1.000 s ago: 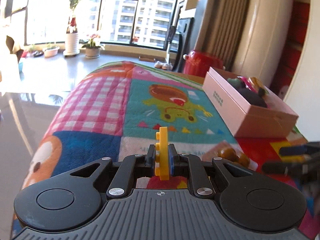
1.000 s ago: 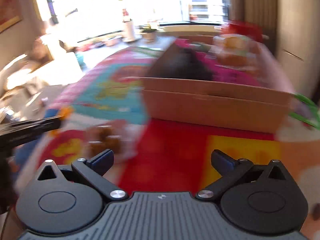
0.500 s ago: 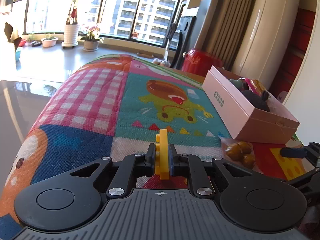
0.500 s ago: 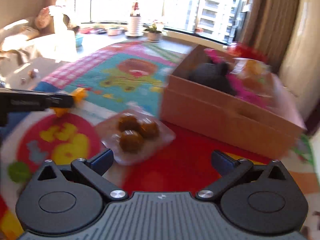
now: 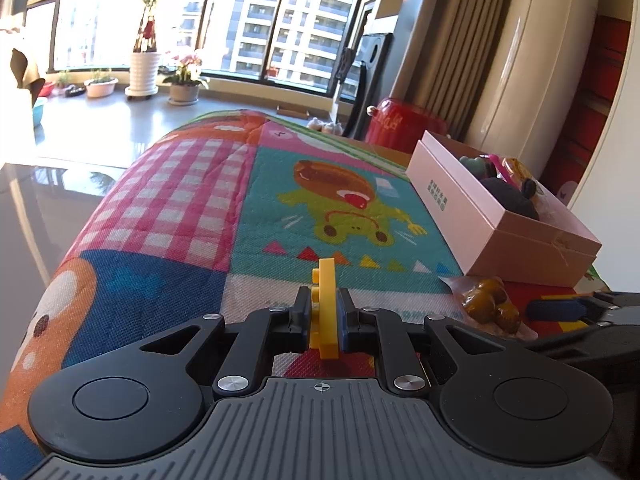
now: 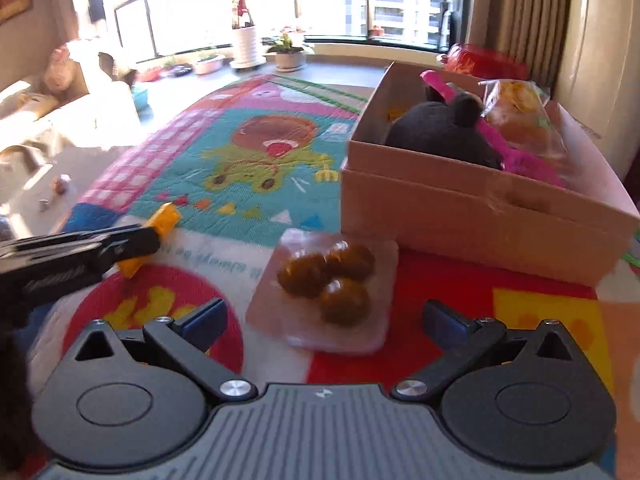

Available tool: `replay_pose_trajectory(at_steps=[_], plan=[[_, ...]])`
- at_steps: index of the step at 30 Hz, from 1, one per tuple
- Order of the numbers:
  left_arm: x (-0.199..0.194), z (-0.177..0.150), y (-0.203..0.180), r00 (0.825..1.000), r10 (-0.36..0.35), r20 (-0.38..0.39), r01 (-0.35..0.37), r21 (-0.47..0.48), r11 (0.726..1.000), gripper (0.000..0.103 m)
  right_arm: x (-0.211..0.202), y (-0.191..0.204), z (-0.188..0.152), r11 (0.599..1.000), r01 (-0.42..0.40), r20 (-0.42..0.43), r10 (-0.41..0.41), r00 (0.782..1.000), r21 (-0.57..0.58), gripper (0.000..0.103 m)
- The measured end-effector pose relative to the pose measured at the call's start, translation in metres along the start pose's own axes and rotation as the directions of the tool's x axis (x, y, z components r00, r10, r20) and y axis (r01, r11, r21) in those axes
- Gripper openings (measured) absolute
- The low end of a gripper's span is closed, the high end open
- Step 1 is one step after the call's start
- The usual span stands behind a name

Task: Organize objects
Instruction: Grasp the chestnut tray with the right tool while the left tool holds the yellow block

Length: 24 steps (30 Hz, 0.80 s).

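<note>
One yellow brick (image 5: 325, 312) upright, long axis vertical, pinched in left claw (image 5: 324, 316), right claw (image 6: 324, 320) wide open, empty, before snack packet (image 6: 326, 284) beside pink box (image 6: 472, 216).

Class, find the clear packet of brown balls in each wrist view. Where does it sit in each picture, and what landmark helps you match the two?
Left wrist: packet of brown balls, far right, below the box's near corner.
Right wrist: packet, centre, ahead of the open right claw.
Shared landmark: the cardboard box just behind it.
</note>
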<state>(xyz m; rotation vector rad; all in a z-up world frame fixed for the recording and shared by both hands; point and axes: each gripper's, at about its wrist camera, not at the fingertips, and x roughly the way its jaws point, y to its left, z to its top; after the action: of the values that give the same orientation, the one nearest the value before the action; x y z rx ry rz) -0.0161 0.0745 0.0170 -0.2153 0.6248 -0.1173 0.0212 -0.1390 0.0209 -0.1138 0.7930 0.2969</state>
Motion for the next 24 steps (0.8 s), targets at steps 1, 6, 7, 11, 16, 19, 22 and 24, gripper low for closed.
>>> replay_pose_trajectory(at_steps=[1, 6, 7, 11, 16, 19, 22, 24], plan=[[0.000, 0.000, 0.000, 1.000, -0.002, 0.000, 0.002, -0.003, 1.000, 0.016, 0.001, 0.005, 0.002, 1.000, 0.009, 0.009, -0.009, 1.000, -0.007, 0.103], [0.000, 0.000, 0.003, 1.000, -0.008, 0.001, 0.008, -0.012, 1.000, 0.016, 0.005, 0.010, 0.007, 1.000, -0.005, 0.015, 0.005, 1.000, -0.018, 0.095], [0.000, 0.000, 0.003, 1.000, -0.008, 0.001, 0.008, -0.013, 1.000, 0.016, 0.004, 0.011, 0.006, 1.000, -0.011, 0.018, 0.011, 1.000, -0.024, 0.093], [0.000, 0.000, 0.003, 1.000, -0.006, 0.001, 0.006, -0.010, 1.000, 0.016, -0.003, 0.012, 0.008, 0.998, -0.032, 0.010, 0.032, 0.999, -0.052, 0.075], [0.001, 0.000, 0.002, 1.000, 0.003, -0.002, -0.003, -0.001, 1.000, 0.016, -0.020, 0.005, -0.005, 0.995, -0.021, 0.016, 0.023, 1.000, -0.097, 0.073], [0.002, 0.001, -0.001, 1.000, 0.011, -0.004, -0.011, 0.011, 1.000, 0.016, -0.035, -0.006, -0.015, 0.994, 0.000, 0.028, 0.003, 1.000, -0.106, 0.073], [0.002, 0.001, -0.004, 1.000, 0.017, -0.007, -0.017, 0.023, 1.000, 0.016, -0.053, -0.023, -0.024, 0.996, 0.026, 0.049, -0.022, 0.999, -0.090, 0.073], [0.001, 0.000, -0.009, 0.999, 0.029, -0.013, -0.029, 0.045, 0.999, 0.015, -0.067, -0.038, -0.028, 0.997, 0.043, 0.065, -0.038, 0.997, -0.069, 0.073]])
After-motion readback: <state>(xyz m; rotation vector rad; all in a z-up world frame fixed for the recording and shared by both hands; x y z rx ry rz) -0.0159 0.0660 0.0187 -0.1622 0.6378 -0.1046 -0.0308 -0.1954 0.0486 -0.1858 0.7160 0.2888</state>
